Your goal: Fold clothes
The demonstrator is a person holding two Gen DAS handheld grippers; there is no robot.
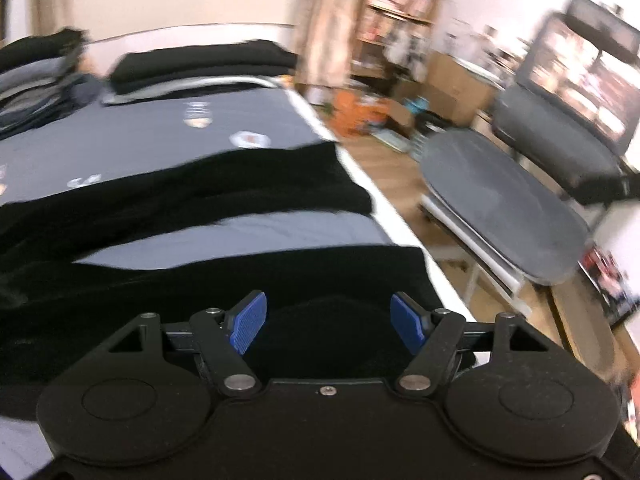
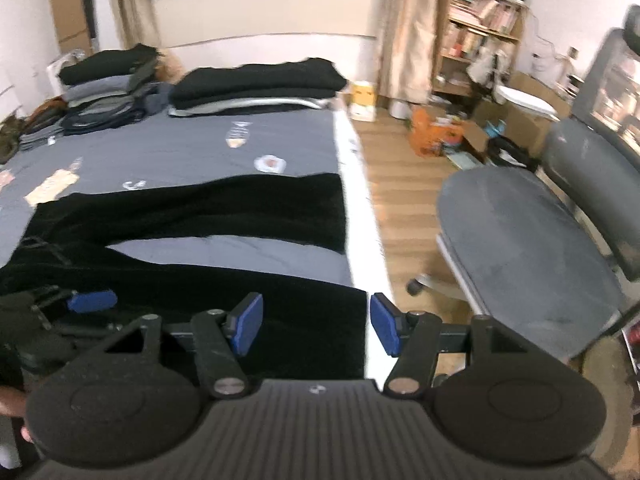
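Note:
Black trousers (image 1: 208, 204) lie spread across the grey bed sheet (image 1: 160, 136), their two legs running toward the bed's right edge with a wedge of sheet between them. My left gripper (image 1: 329, 318) hangs open just above the near leg (image 1: 180, 288), with nothing pinched between its blue pads. In the right wrist view the trousers (image 2: 200, 210) look the same. My right gripper (image 2: 316, 325) stands open over the hem end of the near leg (image 2: 304, 304), at the mattress's white edge. One of the left gripper's blue pads (image 2: 92, 301) shows to its left, over the same leg.
Two stacks of folded clothes (image 2: 256, 80) (image 2: 108, 84) sit at the far end of the bed. A grey office chair (image 2: 528, 232) stands on the wooden floor (image 2: 400, 184) right of the bed. Beyond it are a bookshelf (image 2: 476, 28) and boxes of clutter (image 2: 436, 132).

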